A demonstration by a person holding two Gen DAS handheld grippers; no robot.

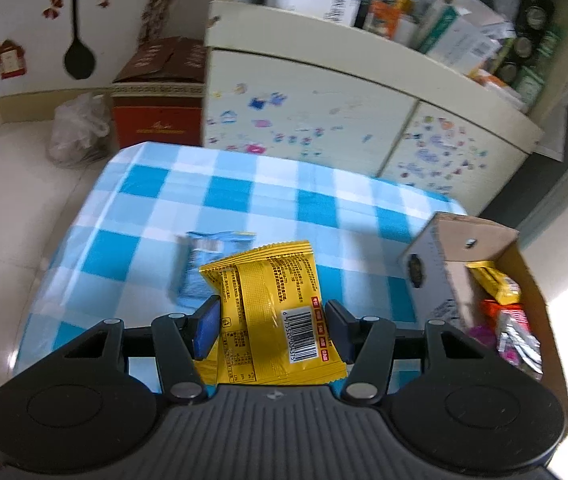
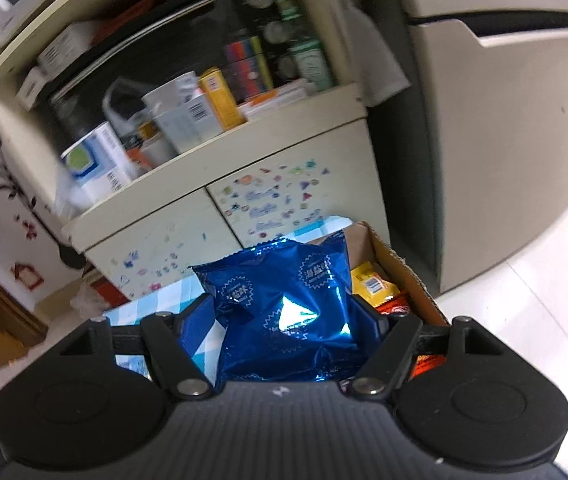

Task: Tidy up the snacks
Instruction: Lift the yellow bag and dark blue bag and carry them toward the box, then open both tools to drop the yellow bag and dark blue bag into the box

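My left gripper [image 1: 272, 322] is shut on a yellow snack packet [image 1: 272, 304], barcode side up, held above the blue-checked table [image 1: 244, 196]. A light blue snack packet [image 1: 200, 268] lies on the cloth just beyond it. A cardboard box [image 1: 479, 240] stands at the right of the table with several snacks inside, among them a yellow one [image 1: 495, 284]. My right gripper [image 2: 284, 320] is shut on a shiny dark blue snack bag [image 2: 284, 312], held over the near side of the same box [image 2: 403, 264], where yellow and orange packets [image 2: 371, 286] show.
A cream cabinet [image 1: 323, 120] with stickers and crowded shelves stands right behind the table. A red carton [image 1: 156, 120] and a plastic bag [image 1: 76, 132] sit on the floor at the left. A white fridge [image 2: 503, 120] stands at the right.
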